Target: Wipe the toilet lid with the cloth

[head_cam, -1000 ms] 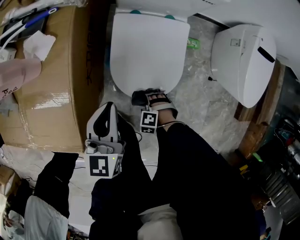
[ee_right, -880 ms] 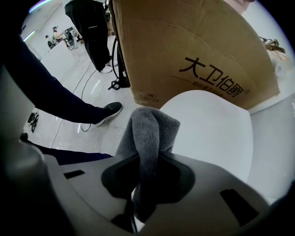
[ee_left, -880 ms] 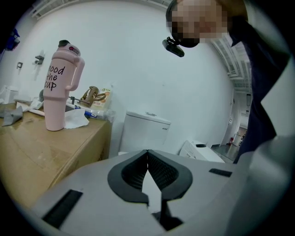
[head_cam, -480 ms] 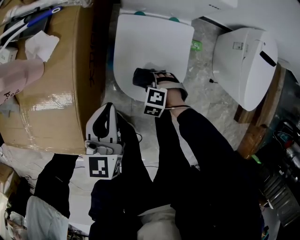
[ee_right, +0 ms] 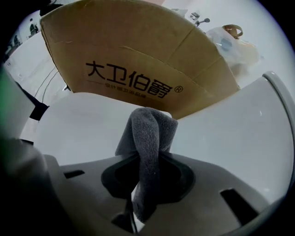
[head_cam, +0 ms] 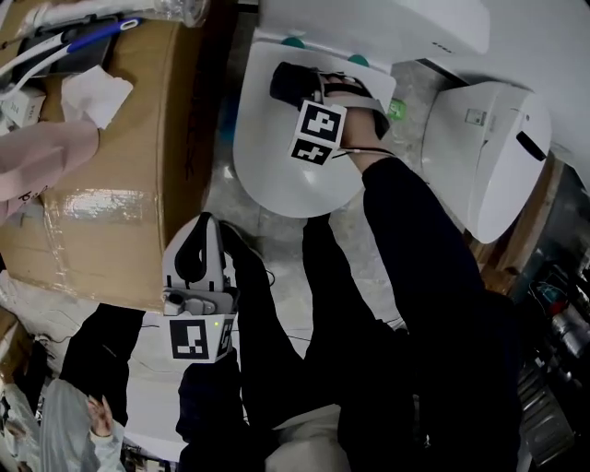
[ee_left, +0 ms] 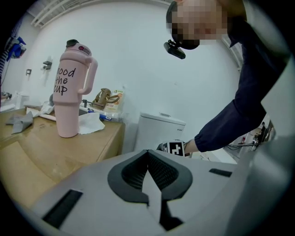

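Observation:
The white toilet lid [head_cam: 286,171] lies shut in the upper middle of the head view. My right gripper [head_cam: 309,88] is at the lid's far end near the tank [head_cam: 387,23], shut on a dark grey cloth [head_cam: 293,83] that rests on the lid. In the right gripper view the cloth [ee_right: 148,138] is folded between the jaws and hangs over the lid [ee_right: 87,124]. My left gripper [head_cam: 198,238] is held low, in front of the toilet beside the box, its jaws shut with nothing in them [ee_left: 148,159].
A large cardboard box [head_cam: 101,184] stands to the lid's left, with a pink tumbler [ee_left: 71,90] and a tissue [head_cam: 97,92] on it. A second white toilet [head_cam: 489,147] sits at the right. Cables run over the floor by my legs.
My right gripper has slid the cloth from the lid's near edge across to its far end by the tank. The left gripper has hardly moved.

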